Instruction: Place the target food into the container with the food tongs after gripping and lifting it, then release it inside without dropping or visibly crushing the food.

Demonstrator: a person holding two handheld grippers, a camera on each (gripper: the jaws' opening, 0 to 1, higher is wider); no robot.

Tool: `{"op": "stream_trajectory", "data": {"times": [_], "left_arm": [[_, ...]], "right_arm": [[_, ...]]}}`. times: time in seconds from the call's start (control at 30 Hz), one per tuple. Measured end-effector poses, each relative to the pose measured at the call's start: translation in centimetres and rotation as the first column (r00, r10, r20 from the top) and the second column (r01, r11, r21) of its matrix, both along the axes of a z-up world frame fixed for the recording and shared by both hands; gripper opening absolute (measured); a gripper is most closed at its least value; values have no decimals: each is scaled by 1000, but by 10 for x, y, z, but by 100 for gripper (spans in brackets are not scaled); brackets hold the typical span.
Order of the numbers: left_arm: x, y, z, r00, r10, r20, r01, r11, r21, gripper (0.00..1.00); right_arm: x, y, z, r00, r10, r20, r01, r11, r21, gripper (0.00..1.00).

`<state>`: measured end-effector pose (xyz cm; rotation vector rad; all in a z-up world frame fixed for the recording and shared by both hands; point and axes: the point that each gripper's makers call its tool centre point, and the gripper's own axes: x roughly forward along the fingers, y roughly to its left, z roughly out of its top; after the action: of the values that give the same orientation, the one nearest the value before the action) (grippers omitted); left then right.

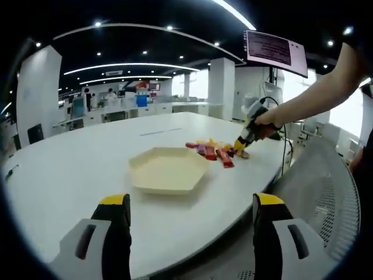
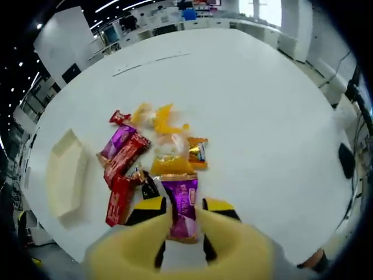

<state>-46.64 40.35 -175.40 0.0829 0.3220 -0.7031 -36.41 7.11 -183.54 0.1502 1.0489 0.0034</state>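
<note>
Bright ceiling strips and spotlights run over an open office, and a large white table (image 1: 87, 163) takes up the middle of the left gripper view. At centre frame sits a cream hexagonal tray (image 1: 168, 170), shallow and bare inside. Just to its upper right lies a cluster of wrapped snacks (image 1: 213, 150), red, purple and yellow. The left gripper (image 1: 189, 219) rises from the bottom edge, its black, yellow-tipped jaws spread wide with nothing between them.

At right of that view, a person's arm (image 1: 317, 93) reaches down and holds the right gripper (image 1: 242, 146) onto the snack pile. In the right gripper view, the right gripper (image 2: 182, 224) stands at lower centre, its yellow jaws narrowed on either side of a purple packet (image 2: 182, 207). Whether they press it, I cannot tell. Red bars (image 2: 122, 169) lie to its left, the tray (image 2: 64, 175) at the left edge.
</note>
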Motion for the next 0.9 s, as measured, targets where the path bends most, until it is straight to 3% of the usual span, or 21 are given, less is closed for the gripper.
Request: {"op": "stream_trajectory", "data": {"times": [0.57,0.7,0.9], "left_arm": [[-1,0,-2,1000,-9,-10,9,1000,6,82],[0,0,1,1000,-8,12,8,1000,-3,83],[-1,-1,0,1000,-15,6,15,1000,-1,83]], "right_arm": [[0,-1,0,999,39,-12,-39,999,33,21],[1,-2,0,999,42,-17,-41,998,44,21],[5,3,21,998,56,-11,-56,996,71,22]]}}
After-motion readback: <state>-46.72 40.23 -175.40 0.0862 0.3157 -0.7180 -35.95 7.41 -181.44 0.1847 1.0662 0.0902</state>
